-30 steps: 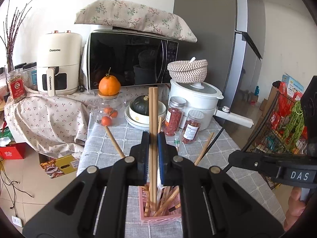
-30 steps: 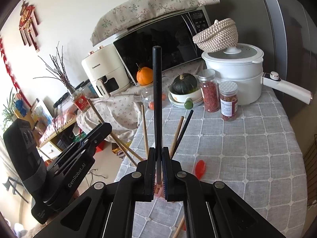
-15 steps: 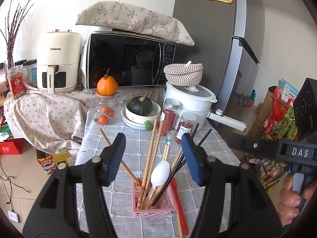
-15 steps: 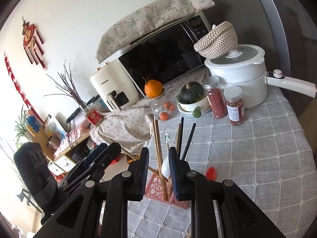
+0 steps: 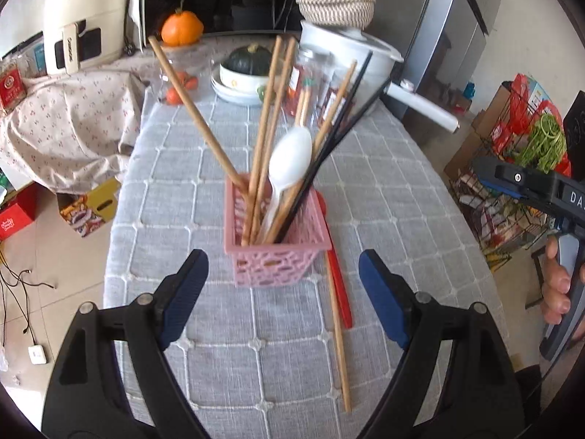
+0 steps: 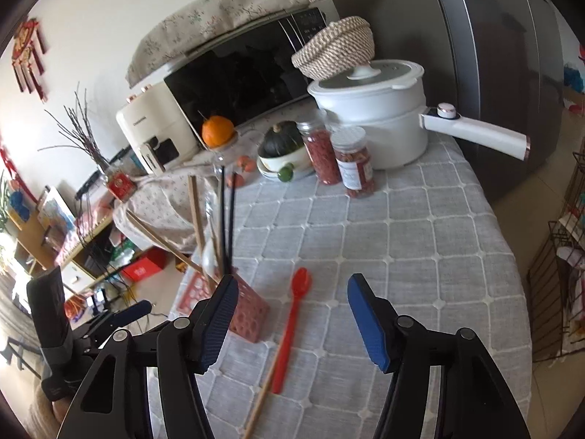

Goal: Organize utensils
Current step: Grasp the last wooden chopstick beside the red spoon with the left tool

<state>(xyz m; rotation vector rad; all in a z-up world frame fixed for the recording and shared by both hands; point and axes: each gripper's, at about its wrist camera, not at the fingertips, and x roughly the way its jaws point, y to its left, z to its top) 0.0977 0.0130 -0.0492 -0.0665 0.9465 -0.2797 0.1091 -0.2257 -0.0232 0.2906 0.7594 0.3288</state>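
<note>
A pink lattice basket (image 5: 278, 252) stands on the grey checked tablecloth, holding several wooden chopsticks (image 5: 268, 109), two black chopsticks (image 5: 343, 117) and a white spoon (image 5: 289, 161). My left gripper (image 5: 281, 285) hovers just in front of the basket, its jaws opening wide with nothing between them. A red spoon (image 6: 290, 323) and a loose wooden chopstick (image 5: 338, 333) lie flat on the cloth to the right of the basket (image 6: 245, 316). My right gripper (image 6: 290, 314) hangs above the red spoon, jaws opening, pads not touching anything.
At the back of the table stand a white pot (image 6: 380, 124) with a long handle, two red-filled jars (image 6: 351, 162), a bowl with a green squash (image 6: 281, 142) and a glass jar. A microwave (image 6: 237, 77) and an air fryer (image 5: 78, 18) are behind. A wire rack (image 5: 512, 168) stands right of the table.
Both grippers let go of chopsticks, which now stand in the basket, and their jaws spread wide. The left view tipped down toward the basket; the right gripper shifted right, over the red spoon.
</note>
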